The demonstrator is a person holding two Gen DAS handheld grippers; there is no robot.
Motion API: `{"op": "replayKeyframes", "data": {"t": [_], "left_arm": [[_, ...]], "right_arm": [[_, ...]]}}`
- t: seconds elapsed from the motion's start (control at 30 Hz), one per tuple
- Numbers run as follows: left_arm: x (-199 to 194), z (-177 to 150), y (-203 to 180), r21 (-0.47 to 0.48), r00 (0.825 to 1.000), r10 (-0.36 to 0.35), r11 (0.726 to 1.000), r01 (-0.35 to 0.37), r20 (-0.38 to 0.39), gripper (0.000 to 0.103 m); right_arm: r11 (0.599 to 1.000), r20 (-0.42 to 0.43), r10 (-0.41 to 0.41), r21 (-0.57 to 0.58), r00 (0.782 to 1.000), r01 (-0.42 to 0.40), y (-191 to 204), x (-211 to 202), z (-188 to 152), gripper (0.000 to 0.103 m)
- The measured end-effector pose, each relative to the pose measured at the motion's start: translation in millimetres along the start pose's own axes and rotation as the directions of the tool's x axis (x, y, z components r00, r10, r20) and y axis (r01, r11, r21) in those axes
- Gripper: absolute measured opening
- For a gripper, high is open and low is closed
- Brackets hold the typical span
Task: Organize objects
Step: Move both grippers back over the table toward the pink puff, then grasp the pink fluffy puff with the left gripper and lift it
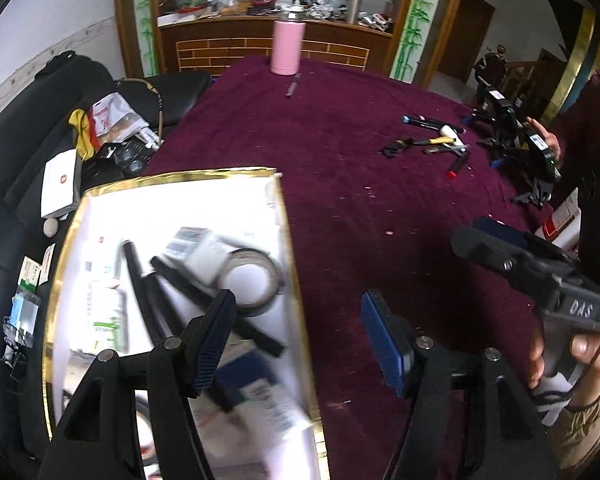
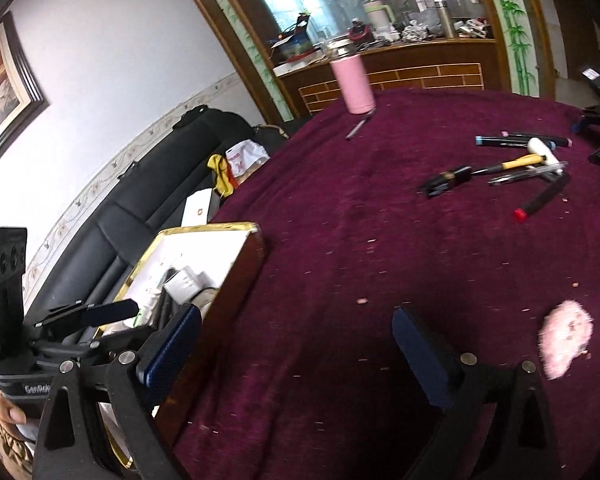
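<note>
Clearly, both grippers, left gripper (image 1: 300, 336) and right gripper (image 2: 296, 344), gaped wide and empty, the scattered pens (image 2: 512, 168) lying toward one o'clock, nearer the right.

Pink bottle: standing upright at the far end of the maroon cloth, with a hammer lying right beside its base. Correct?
Not quite. The pink bottle does stand upright at the far end of the maroon cloth, but a pen lies by its base. The hammer lies apart, among the markers, as the right wrist view shows.

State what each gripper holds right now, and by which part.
Nothing is held. The left gripper is open above the box edge; the right gripper is open over bare tablecloth.
</note>
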State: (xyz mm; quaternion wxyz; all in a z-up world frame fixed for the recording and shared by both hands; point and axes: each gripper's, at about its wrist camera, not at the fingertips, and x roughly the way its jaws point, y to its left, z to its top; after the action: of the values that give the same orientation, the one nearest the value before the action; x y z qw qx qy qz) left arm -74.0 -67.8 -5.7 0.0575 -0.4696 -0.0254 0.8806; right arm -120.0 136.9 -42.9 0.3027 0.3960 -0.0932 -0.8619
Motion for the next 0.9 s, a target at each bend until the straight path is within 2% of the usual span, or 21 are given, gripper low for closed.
{"op": "replayKeyframes", "data": {"t": [0.3, 0.43, 0.53, 0.63, 0.8, 0.9], "left_arm": [[28.0, -1.5, -67.6, 0.01, 0.999, -0.052, 0.999, 0.052, 0.003, 0.064], [45.4, -0.5, -99.0, 0.049, 0.998, -0.059, 0.997, 0.06, -0.017, 0.064], [54.8, 1.9, -118.9, 0.073, 0.998, -0.065, 0.995, 0.067, -0.022, 0.064], [63.7, 5.1, -136.3, 0.089, 0.998, -0.066, 0.994, 0.068, -0.024, 0.064], [80.5, 8.6, -165.8, 0.124, 0.997, -0.067, 0.99, 0.072, -0.041, 0.064], [90.7, 11.8, -180.5, 0.116, 0.995, -0.085, 0.989, 0.092, -0.058, 0.064]], "right_arm": [[1.0, 0.046, 0.018, 0.003, 0.999, -0.018, -43.5, -31.6, 15.2, 0.101], [1.0, 0.073, 0.001, -0.017, 0.997, 0.0, -58.2, -46.2, 19.2, 0.101], [1.0, 0.087, 0.003, 0.008, 0.996, -0.004, -70.9, -54.6, 20.7, 0.102], [0.999, 0.088, 0.022, 0.032, 0.996, -0.025, -79.2, -60.4, 24.6, 0.102], [1.0, 0.082, 0.029, -0.009, 0.996, -0.028, -84.1, -72.8, 41.3, 0.102], [1.0, 0.092, 0.024, 0.006, 0.995, -0.024, -95.9, -79.5, 50.2, 0.102]]}}
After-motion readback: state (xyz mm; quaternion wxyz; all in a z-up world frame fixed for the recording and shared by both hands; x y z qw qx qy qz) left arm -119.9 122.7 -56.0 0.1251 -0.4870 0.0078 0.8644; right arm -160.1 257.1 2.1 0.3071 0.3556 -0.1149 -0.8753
